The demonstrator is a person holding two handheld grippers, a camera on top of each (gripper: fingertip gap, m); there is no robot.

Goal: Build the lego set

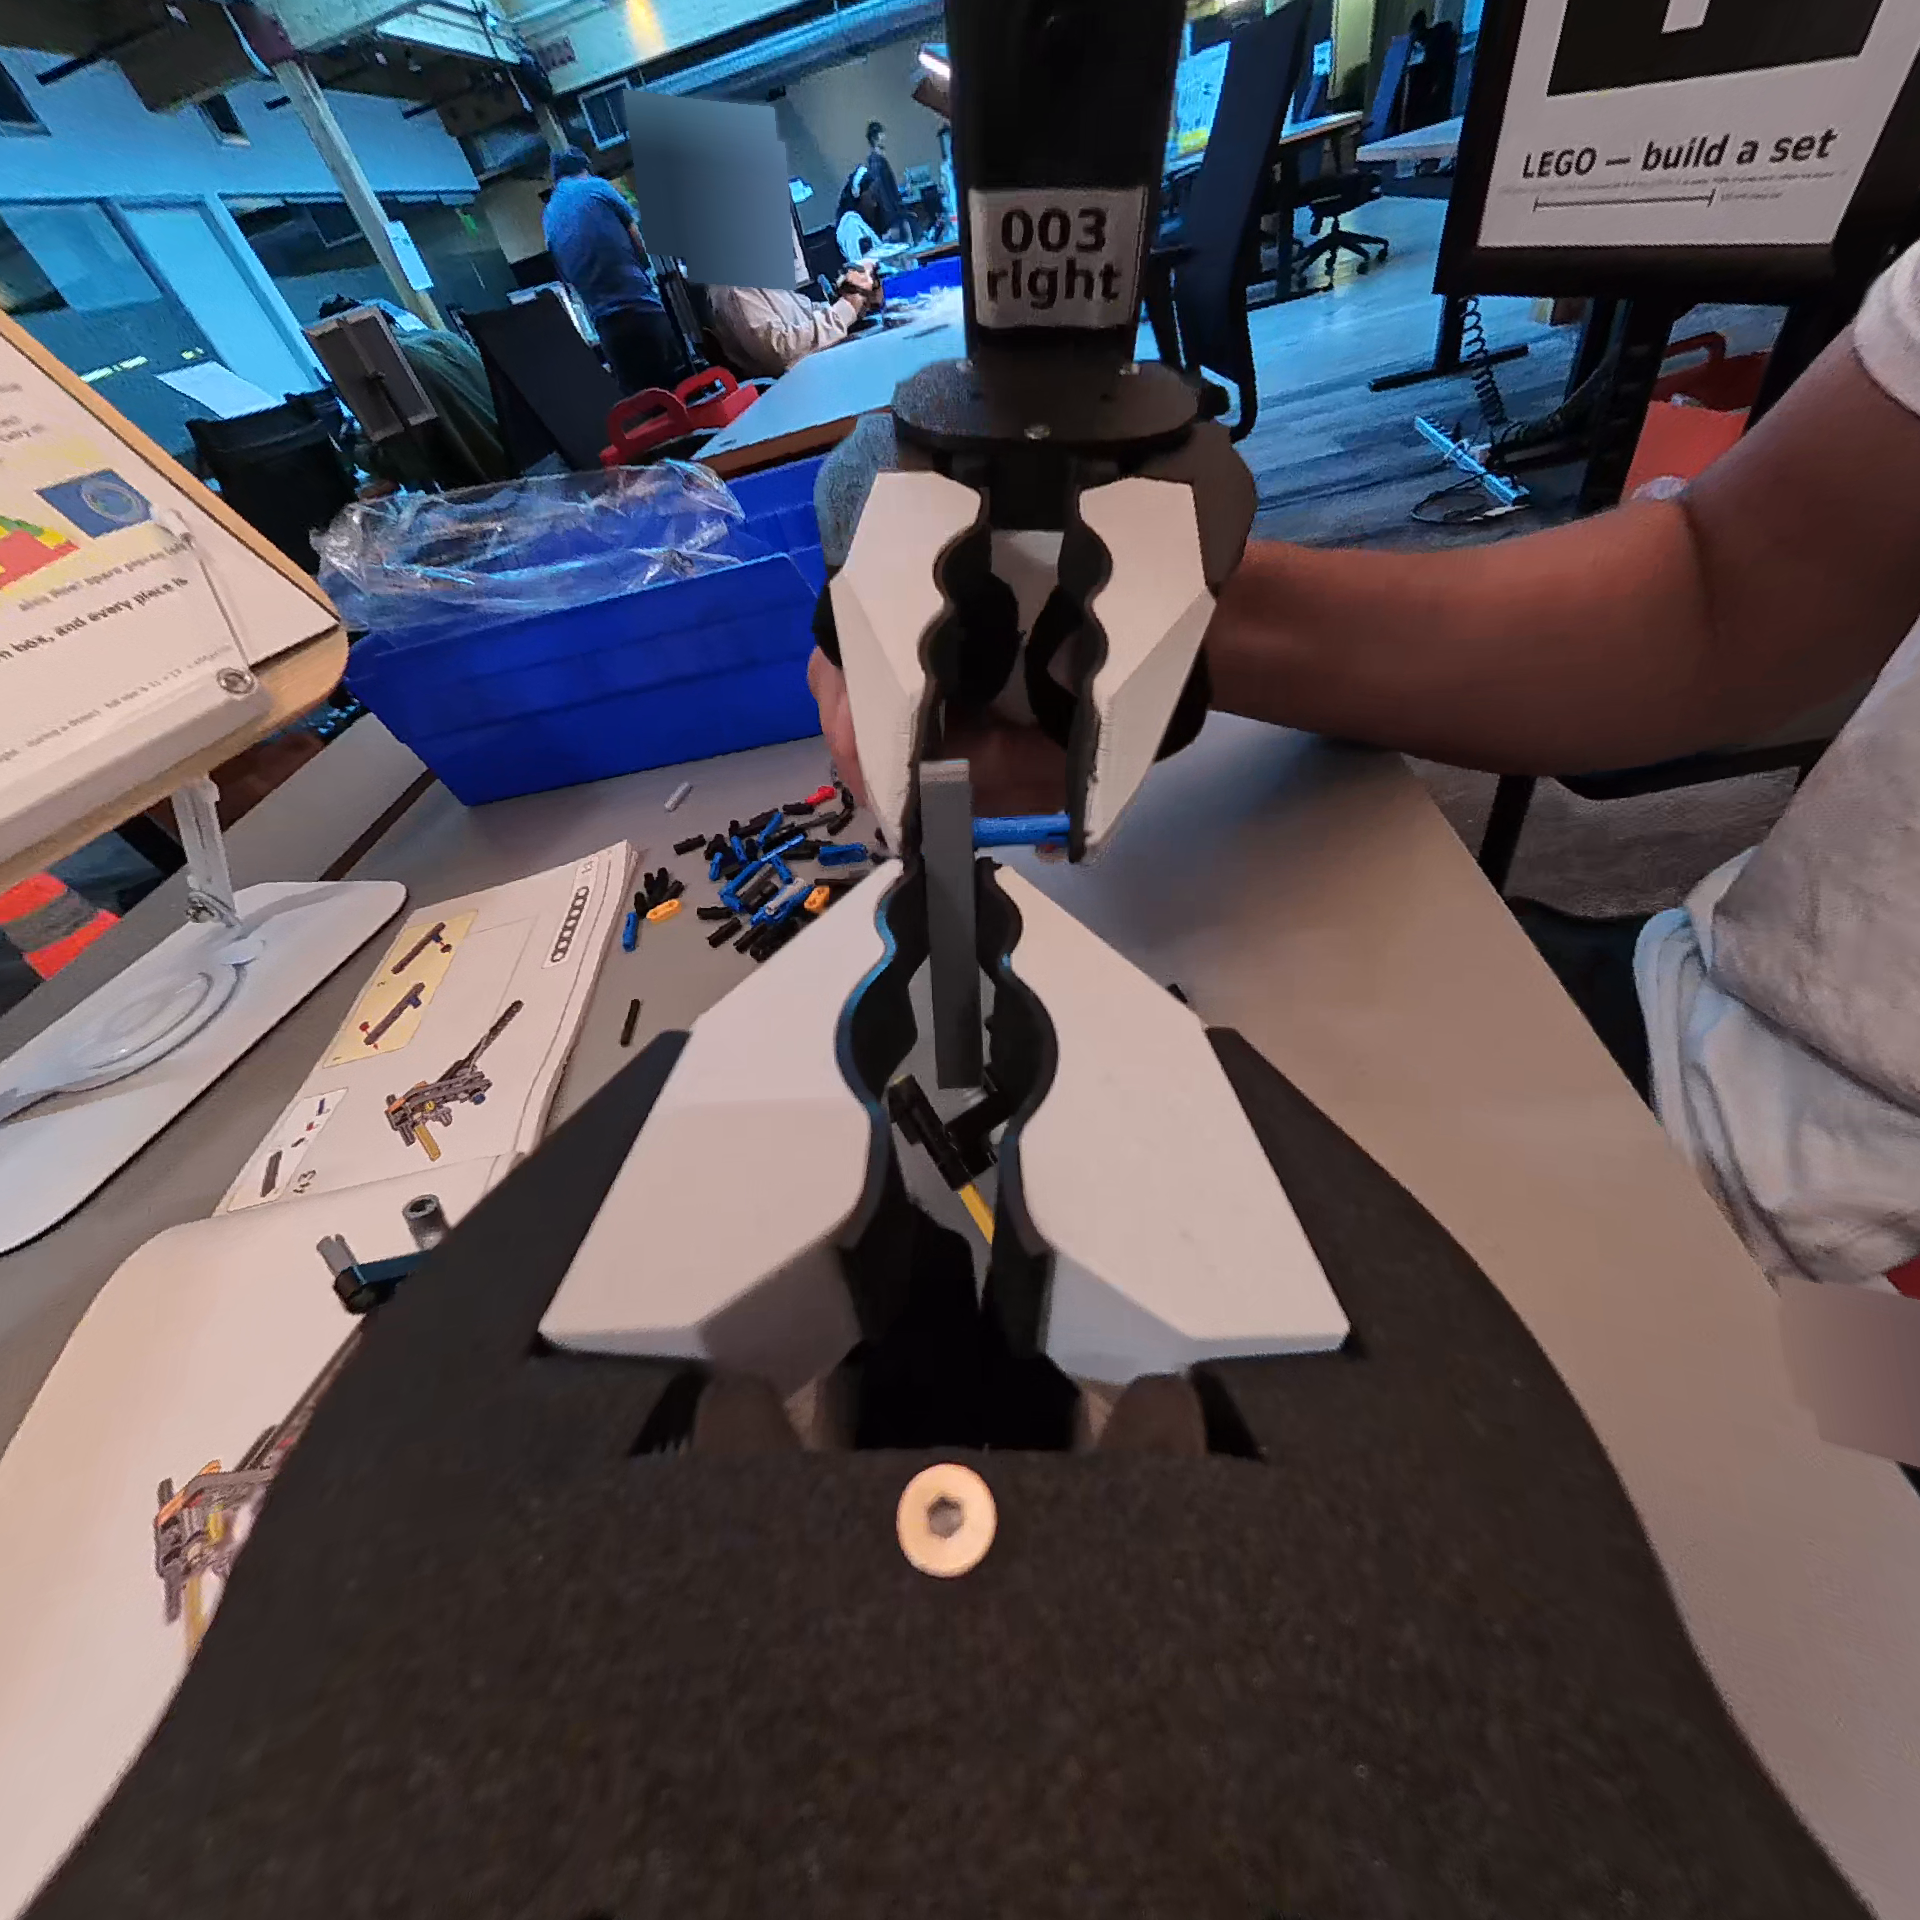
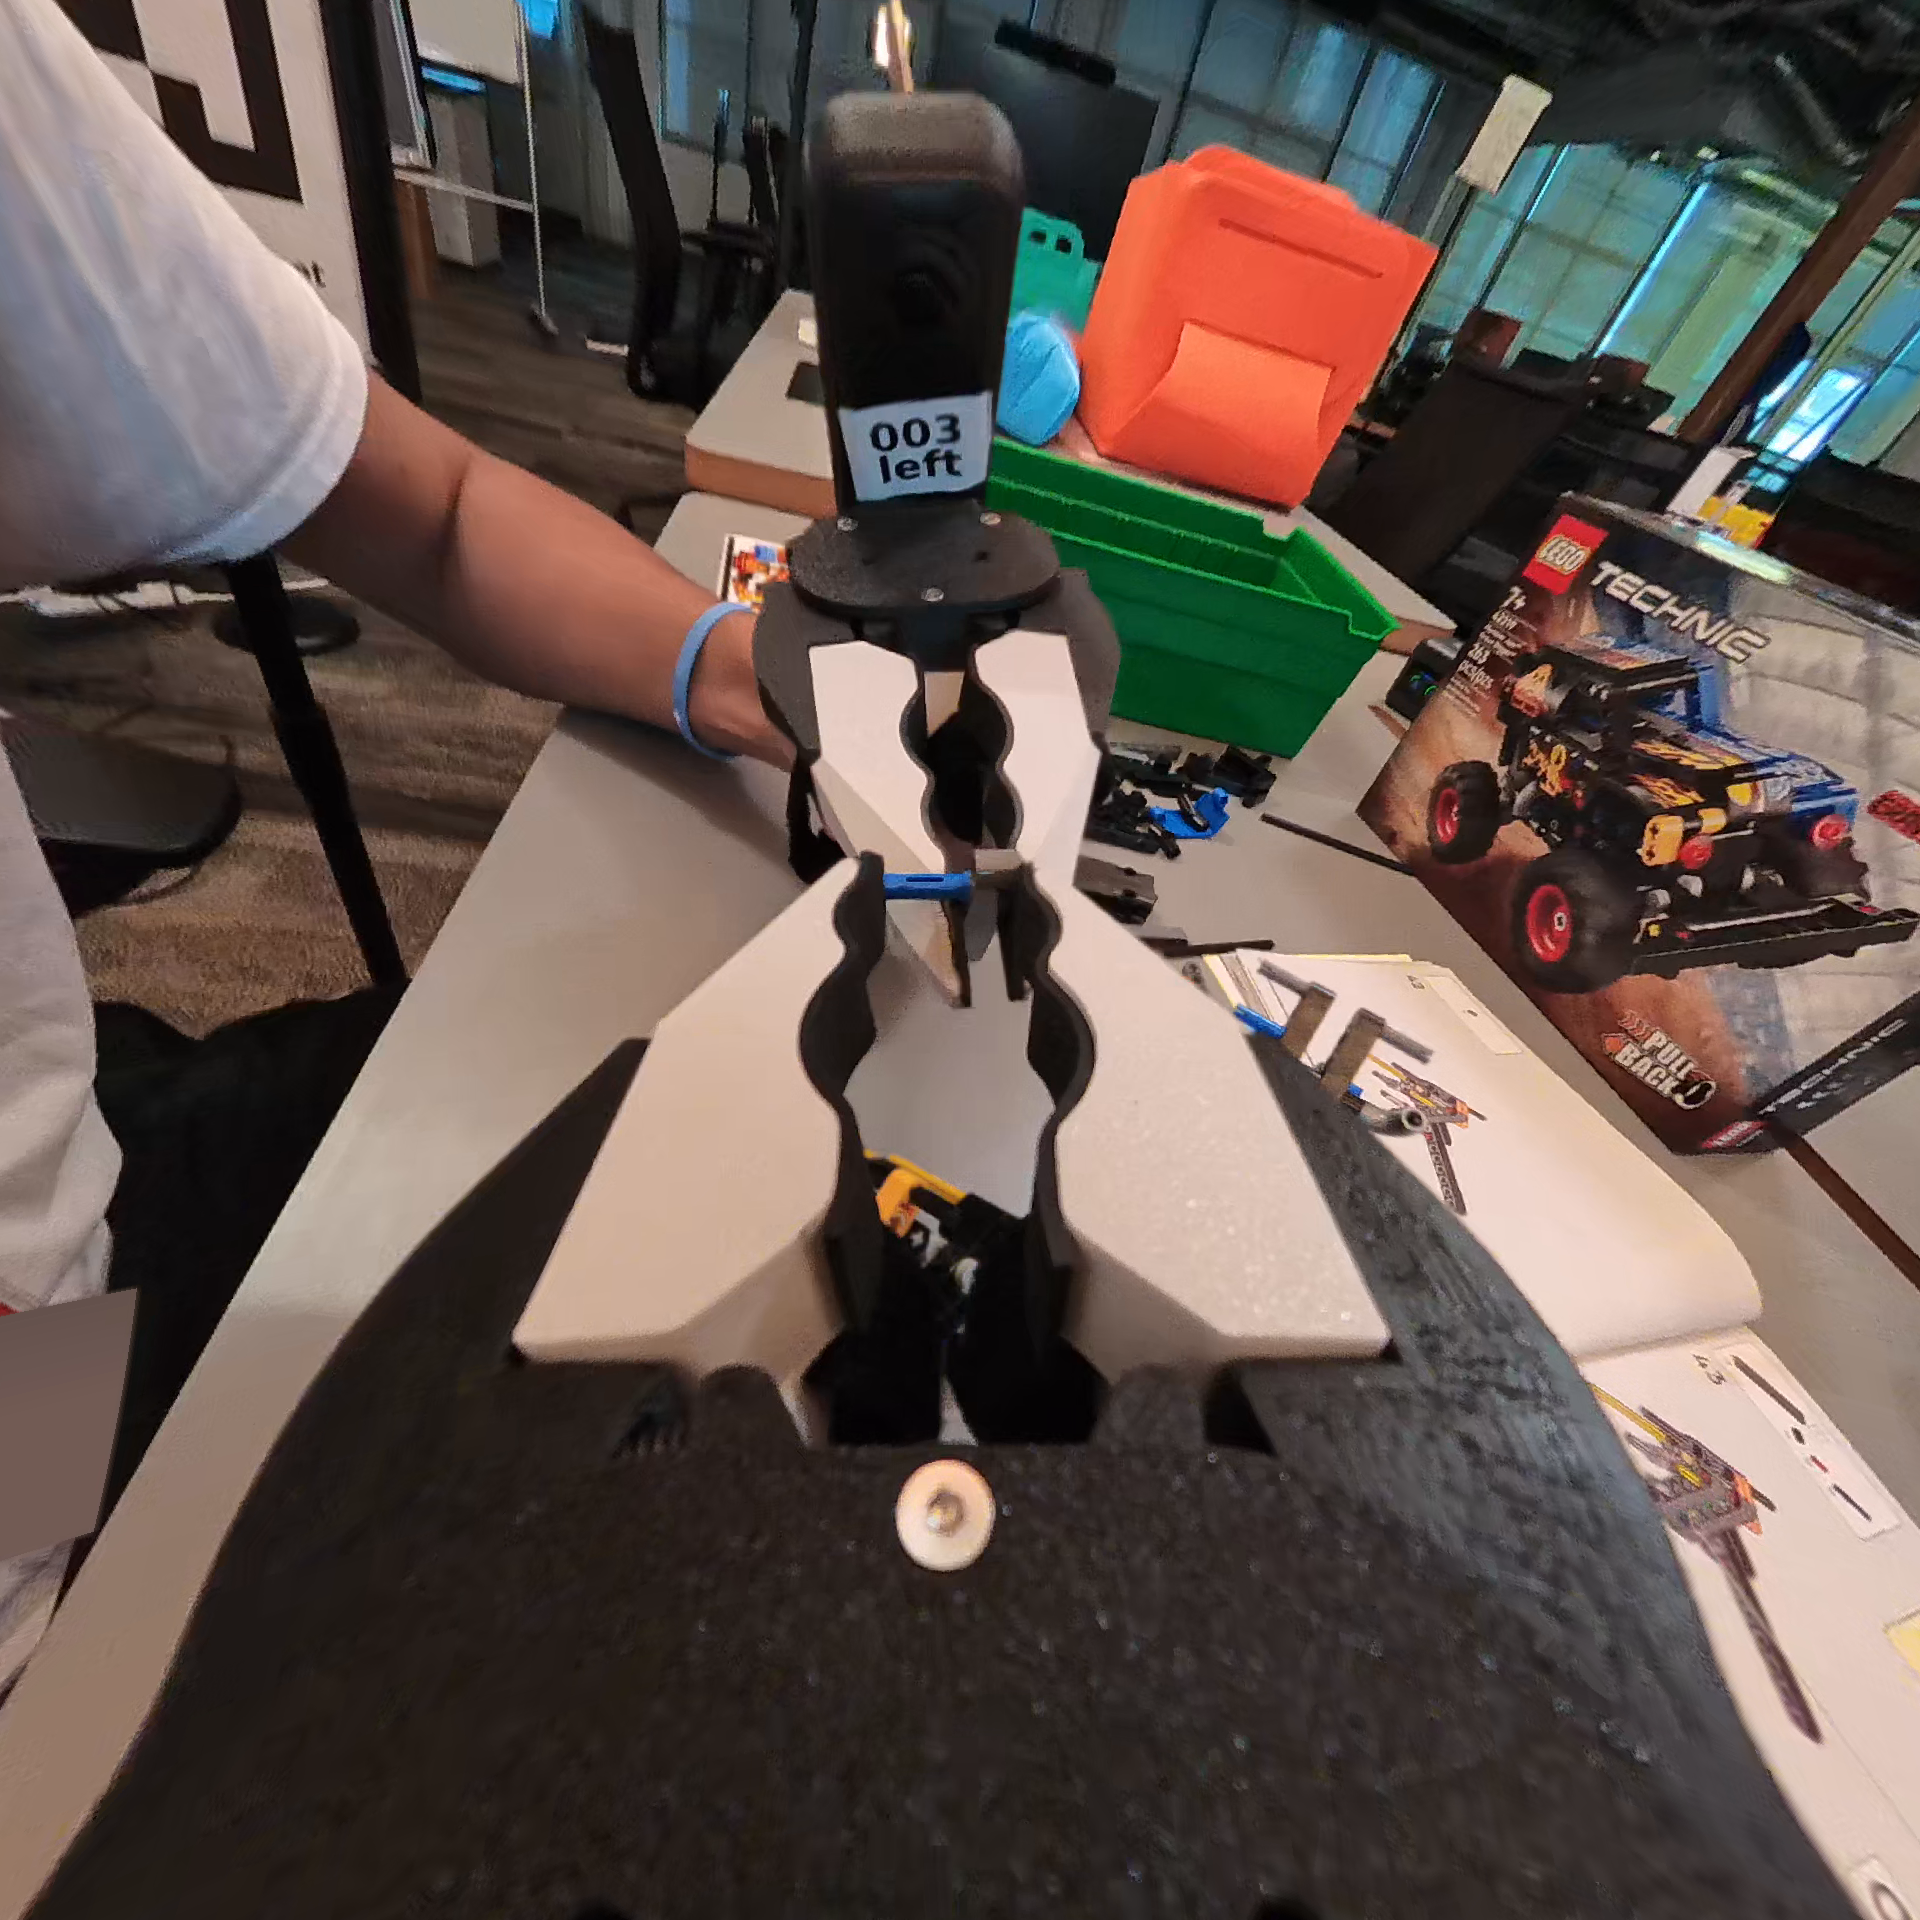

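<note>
Left gripper has its jaws clamped on a grey beam, flat faces against the pads; the beam stands roughly upright between them, above the middle of the worktop. A black-and-yellow sub-assembly hangs off the beam's lower end, deep in the jaw throat.

Right gripper has its jaws closed on a blue pin, gripped near one end. The pin lies horizontal, with its free end touching or just at the beam's side near the top. Cannot tell whether it has entered a hole.

Handling, as a judgement:
- Both parts are hard plastic, light and stiff. Neither will deform under grip.
- The pin is small, smooth and round, so it is likely to roll or pivot in the pads if pushed off-axis. Best held by the rear half, leaving the front half free to enter.
- The beam is thin. Holding it by its flat faces is right, but the grip should sit close to the target hole so the push does not lever the beam around.
- Press fit probably needs a firm, straight push; misalignment would pop the pin out.

Loose pieces lie scattered toward the far edge of the worktop, in front of a blue bin. The instruction booklet lies open toward the worktop's left edge.
</note>
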